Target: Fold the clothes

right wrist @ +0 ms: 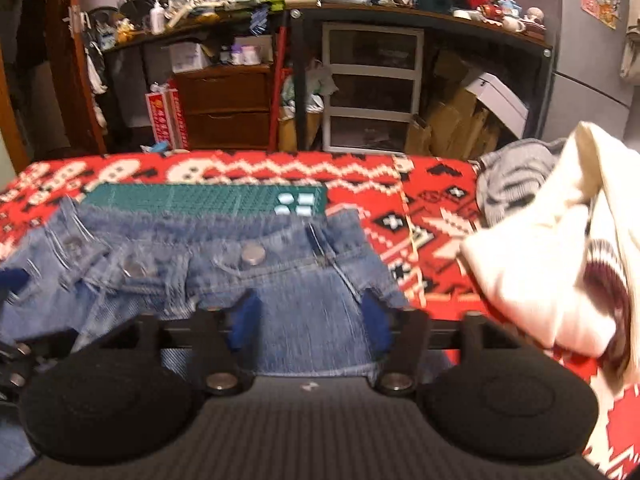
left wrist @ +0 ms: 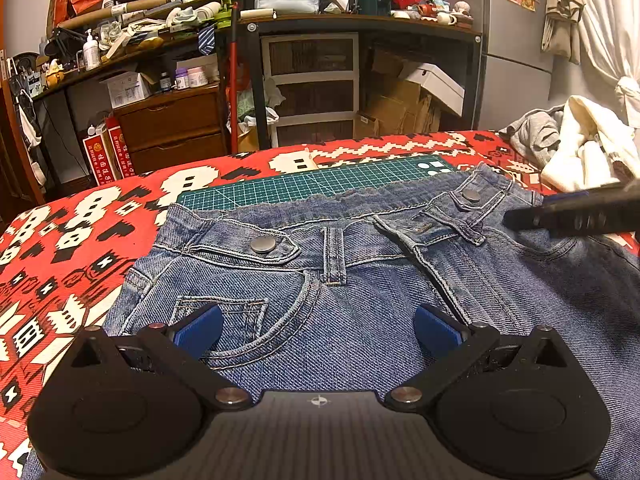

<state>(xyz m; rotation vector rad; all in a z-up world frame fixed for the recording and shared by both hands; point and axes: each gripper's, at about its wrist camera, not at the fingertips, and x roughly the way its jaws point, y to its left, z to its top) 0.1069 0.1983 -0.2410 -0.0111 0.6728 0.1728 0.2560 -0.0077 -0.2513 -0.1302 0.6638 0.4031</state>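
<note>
Blue denim is filling the lower half of both wrist views: a pair of jeans (left wrist: 360, 280) is lying flat, front side up, on a red, white and black patterned cover (left wrist: 60, 248). In the left wrist view the left gripper (left wrist: 318, 330) is hovering low over the pocket area with its blue pads (left wrist: 200, 328) spread wide, nothing between them. Orange stitching, a coin pocket, belt loops and two metal snap buttons are showing clearly; the fly is lying open and slanting toward the upper right. The right gripper (right wrist: 308, 326) is sitting over the jeans' right edge, pads apart with denim lying between them, not pinched. Its view is smeared by motion, so the waistband is looking doubled and hard to read. The jeans' legs are running out of frame at the bottom. Behind the waistband a green cutting mat (left wrist: 312, 186) is partly covered. At far right, a cream garment (right wrist: 560, 248) and a grey one (left wrist: 536, 136) are heaped.
</note>
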